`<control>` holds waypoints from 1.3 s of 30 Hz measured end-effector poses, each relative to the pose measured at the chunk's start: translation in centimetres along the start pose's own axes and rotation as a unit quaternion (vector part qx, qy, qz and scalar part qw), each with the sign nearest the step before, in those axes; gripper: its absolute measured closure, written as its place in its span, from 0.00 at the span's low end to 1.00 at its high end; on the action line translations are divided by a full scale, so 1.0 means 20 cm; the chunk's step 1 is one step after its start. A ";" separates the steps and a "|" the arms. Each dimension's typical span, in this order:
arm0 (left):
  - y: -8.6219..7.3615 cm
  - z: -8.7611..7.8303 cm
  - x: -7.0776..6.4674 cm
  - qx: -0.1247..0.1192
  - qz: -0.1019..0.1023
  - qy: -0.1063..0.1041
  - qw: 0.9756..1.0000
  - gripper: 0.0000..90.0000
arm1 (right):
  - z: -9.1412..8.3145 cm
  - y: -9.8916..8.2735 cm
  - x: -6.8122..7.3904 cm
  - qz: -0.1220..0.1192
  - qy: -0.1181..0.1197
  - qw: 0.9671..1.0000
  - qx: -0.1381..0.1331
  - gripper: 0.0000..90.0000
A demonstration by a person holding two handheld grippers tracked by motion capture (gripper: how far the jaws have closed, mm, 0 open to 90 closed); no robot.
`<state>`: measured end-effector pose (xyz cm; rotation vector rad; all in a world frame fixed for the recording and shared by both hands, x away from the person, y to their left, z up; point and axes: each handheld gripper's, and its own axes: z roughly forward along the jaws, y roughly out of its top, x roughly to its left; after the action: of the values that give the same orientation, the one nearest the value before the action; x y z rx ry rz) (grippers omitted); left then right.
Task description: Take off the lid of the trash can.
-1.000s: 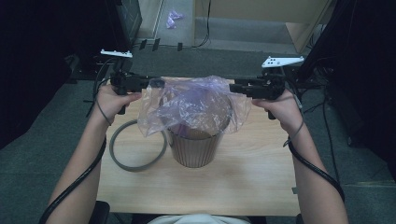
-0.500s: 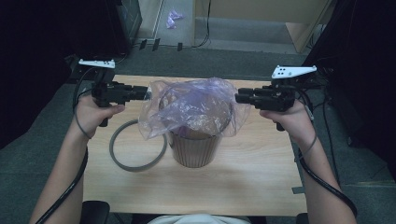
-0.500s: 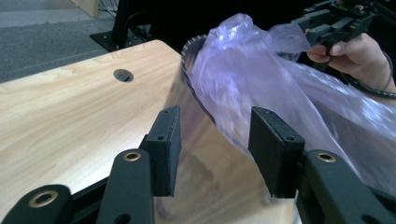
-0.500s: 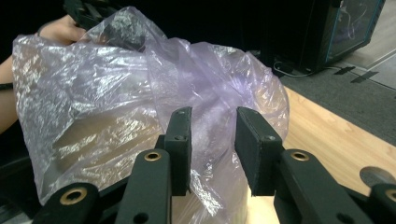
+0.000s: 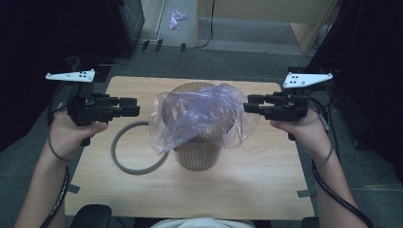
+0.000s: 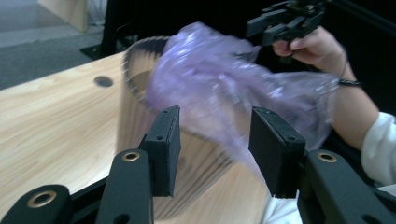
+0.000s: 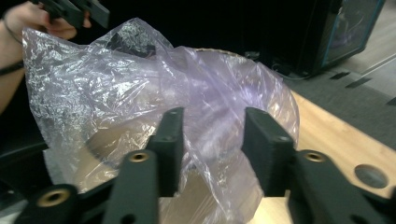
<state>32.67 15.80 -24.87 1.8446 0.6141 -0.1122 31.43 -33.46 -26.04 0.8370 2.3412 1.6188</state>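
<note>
The wooden bench sits on grey carpet with dark cabinets at both sides, and its front half lies bare in front of the ribbed bin standing mid-bench. A purple plastic bag drapes loosely over the bin's rim, and a grey ring lies flat just left of the bin. My left tool hangs apart and empty well left of the bag, while my right tool, jaws just opening, has bag film between its pads without pinching it.
</note>
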 end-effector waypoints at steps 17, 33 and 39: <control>-0.06 0.30 -0.08 0.062 0.013 0.004 0.998 0.58 | 0.06 -0.03 0.19 -0.022 0.057 0.998 0.028 0.73; -0.24 0.36 -0.04 0.059 0.010 -0.001 0.998 0.40 | 0.13 -0.25 0.16 0.002 0.062 0.997 0.043 0.48; -0.28 0.37 -0.02 0.042 -0.009 0.001 0.999 0.41 | 0.16 -0.27 0.18 0.009 0.048 0.998 0.044 0.54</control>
<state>31.24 10.33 -32.19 1.9213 0.6348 -0.1501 28.01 -30.38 -31.50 0.8152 2.4935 1.6083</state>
